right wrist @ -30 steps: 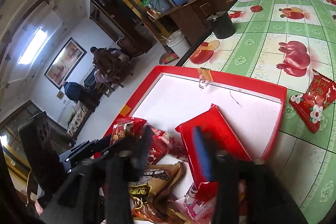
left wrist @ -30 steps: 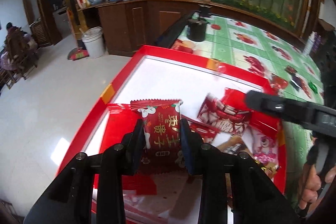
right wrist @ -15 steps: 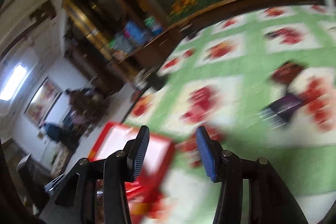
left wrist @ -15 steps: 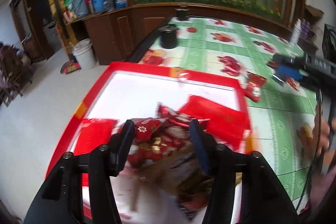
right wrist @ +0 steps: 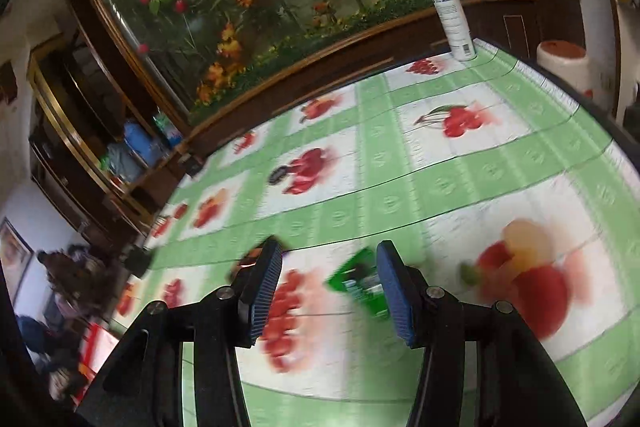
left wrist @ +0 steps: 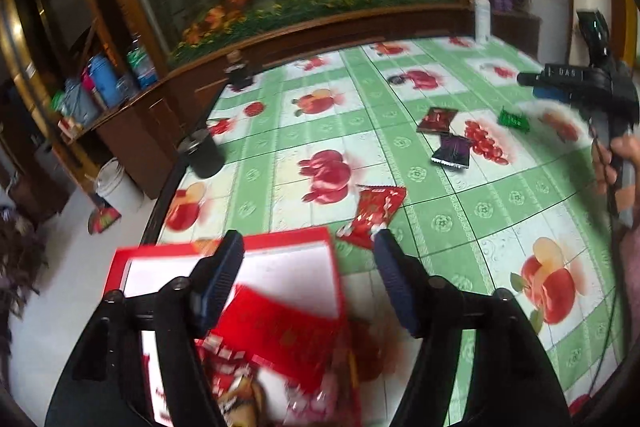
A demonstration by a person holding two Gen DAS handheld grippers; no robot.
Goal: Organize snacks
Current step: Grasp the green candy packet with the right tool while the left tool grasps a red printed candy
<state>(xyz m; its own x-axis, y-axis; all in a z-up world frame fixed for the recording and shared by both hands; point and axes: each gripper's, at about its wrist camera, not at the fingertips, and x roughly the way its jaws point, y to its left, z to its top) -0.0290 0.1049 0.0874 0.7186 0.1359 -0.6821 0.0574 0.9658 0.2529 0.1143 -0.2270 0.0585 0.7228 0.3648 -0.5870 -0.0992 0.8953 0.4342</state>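
Note:
My left gripper (left wrist: 306, 247) hovers over the far right corner of the red box (left wrist: 224, 247). Its jaws are opening and nothing is between them. Blurred snack packets (left wrist: 280, 339) lie in the box below it. Just beyond the fingertips a red packet (left wrist: 374, 209) rests on the green fruit-print tablecloth. Farther right lie a dark red packet (left wrist: 438, 119), a purple packet (left wrist: 452, 151) and a green packet (left wrist: 514, 119). My right gripper (right wrist: 328, 267) stands open low over that green packet (right wrist: 356, 283), which lies close to the right finger, unpressed.
A white spray bottle (right wrist: 452, 19) stands at the table's far edge. A black cup (left wrist: 204, 155) and a small dark jar (left wrist: 240, 75) stand along the left edge. A white bucket (left wrist: 120, 187) is on the floor. A hand (left wrist: 616, 163) holds the right gripper (left wrist: 530, 87).
My left gripper let go of the red packet in the box, opened wide and swung right toward the table. My right gripper left the box and swept right to the green packet.

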